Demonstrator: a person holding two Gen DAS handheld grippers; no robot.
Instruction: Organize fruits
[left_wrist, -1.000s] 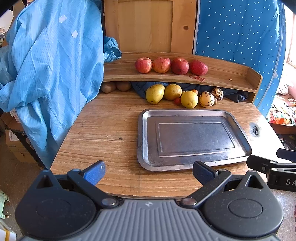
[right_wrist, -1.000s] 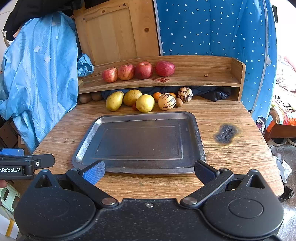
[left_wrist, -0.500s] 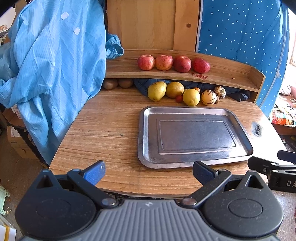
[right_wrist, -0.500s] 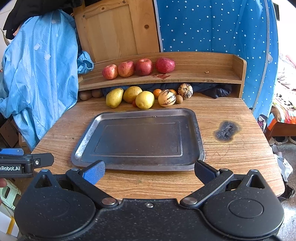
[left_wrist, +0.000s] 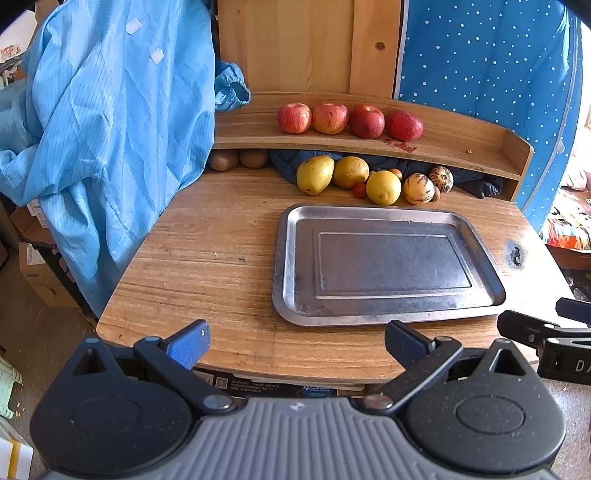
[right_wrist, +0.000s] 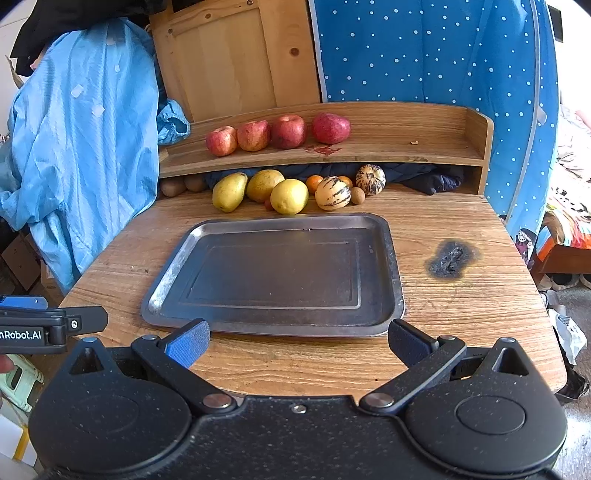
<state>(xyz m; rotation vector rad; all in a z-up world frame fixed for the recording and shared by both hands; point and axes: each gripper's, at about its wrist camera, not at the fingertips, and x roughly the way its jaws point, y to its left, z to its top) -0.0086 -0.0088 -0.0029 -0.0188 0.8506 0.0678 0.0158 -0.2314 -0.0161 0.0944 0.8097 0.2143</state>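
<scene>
Two grippers' fingers spread wide, left gripper (left_wrist: 295, 341), right gripper (right_wrist: 297, 341), fruits (right_wrist: 290, 195) well beyond tray (right_wrist: 391, 236).

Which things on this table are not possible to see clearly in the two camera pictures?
- Small red fruit: right wrist view, mostly hidden behind the yellow citrus.
- Brown fruits under the shelf: left wrist view, shaded, partly covered by the blue coat.
- Right gripper: left wrist view, cut off by the picture's edge.
</scene>
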